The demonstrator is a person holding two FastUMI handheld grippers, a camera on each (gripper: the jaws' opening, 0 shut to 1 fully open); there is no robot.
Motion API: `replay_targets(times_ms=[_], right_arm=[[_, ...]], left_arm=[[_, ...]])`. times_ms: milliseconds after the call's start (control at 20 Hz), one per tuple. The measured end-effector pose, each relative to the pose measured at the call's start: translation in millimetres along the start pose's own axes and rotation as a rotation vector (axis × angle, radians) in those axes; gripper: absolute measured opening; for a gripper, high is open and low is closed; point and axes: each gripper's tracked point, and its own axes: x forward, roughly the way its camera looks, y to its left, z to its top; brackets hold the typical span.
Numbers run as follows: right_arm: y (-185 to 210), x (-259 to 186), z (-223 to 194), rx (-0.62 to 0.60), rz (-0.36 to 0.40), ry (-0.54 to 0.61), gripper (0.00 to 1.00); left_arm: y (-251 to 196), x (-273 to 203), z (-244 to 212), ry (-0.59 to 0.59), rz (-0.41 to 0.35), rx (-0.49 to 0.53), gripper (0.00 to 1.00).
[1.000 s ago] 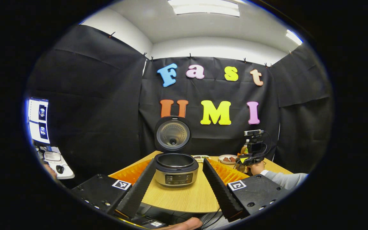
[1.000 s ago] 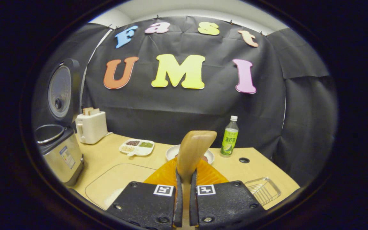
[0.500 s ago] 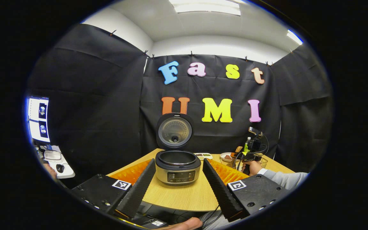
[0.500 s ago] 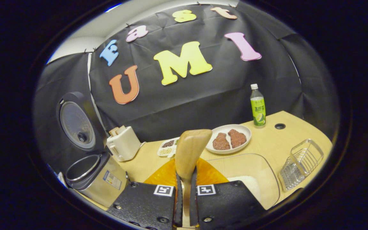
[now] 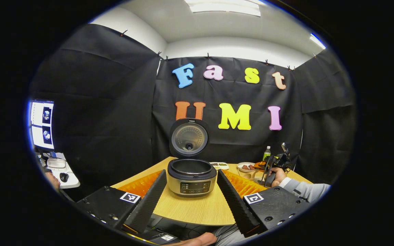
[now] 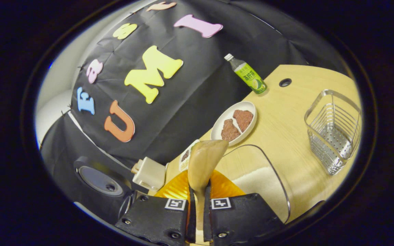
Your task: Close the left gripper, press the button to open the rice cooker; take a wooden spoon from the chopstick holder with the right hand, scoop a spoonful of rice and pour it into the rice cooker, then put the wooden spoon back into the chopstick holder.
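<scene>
we have the wooden spoon (image 6: 204, 164) clamped by its handle in our right gripper (image 6: 198, 218), rolled hard over just above the clear rice container (image 6: 262, 177), which sits beside the empty chopstick holder (image 6: 333, 136). our left gripper (image 5: 192, 194) hangs wide apart, holding nothing, in front of the open rice cooker (image 5: 192, 176). we risk digging in at this tilt, so rice could slide off before reaching the rice cooker.

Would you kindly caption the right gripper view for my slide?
Right claw shut on wooden spoon, tilted above clear rice container, beside wire chopstick holder.
</scene>
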Motion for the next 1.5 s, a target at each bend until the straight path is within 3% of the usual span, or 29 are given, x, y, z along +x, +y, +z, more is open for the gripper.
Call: replay_targets(times_ms=[650,950,1500], right_arm=[[-12.4,-42.8,82.0,0.690,0.252,-0.155,0.13],[17.1,-42.9,67.9,0.694,0.235,-0.122,0.13],[151.0,-39.7,15.2,0.574,0.275,-0.046,0.13]], left_arm=[[-25.9,-4.3,-4.2,0.030,-0.033,0.070,0.94],[-22.4,-7.6,-4.9,0.037,-0.028,0.066,0.94],[3.9,-28.3,5.3,0.033,-0.006,0.070,0.94]])
